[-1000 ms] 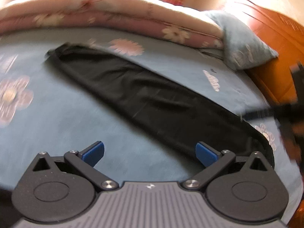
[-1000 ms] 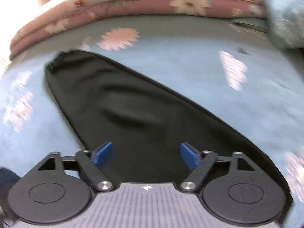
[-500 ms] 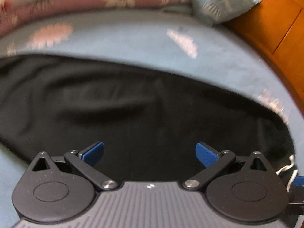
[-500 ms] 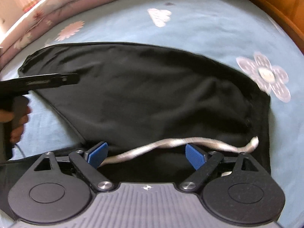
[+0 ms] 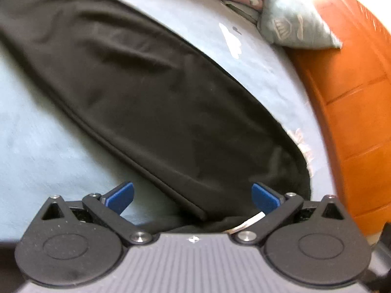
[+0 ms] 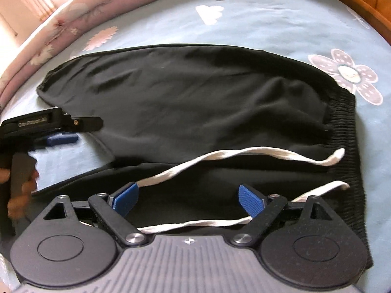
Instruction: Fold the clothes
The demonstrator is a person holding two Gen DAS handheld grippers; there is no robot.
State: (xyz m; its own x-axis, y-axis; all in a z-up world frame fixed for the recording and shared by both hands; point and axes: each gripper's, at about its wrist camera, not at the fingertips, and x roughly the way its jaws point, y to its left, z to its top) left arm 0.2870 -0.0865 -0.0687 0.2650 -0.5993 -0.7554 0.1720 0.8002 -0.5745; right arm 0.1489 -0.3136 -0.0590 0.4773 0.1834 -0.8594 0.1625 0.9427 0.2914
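Bright daylight glare at top, slight blur, fisheye-bent edges

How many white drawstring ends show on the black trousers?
2: one white drawstring end lies on the black trousers' ribbed waistband; the other sits just below. More cord may be hidden.

A home bedroom. A bed (image 6: 281,24) fills both views, spread with a pale blue sheet (image 5: 48,146) printed with flowers. Along its far side lies a folded pink floral quilt (image 6: 80,17). A blue-grey pillow (image 5: 293,26) rests in the corner against an orange wooden headboard (image 5: 354,112). Black trousers (image 6: 195,102) lie spread flat on the sheet in warm daylight.
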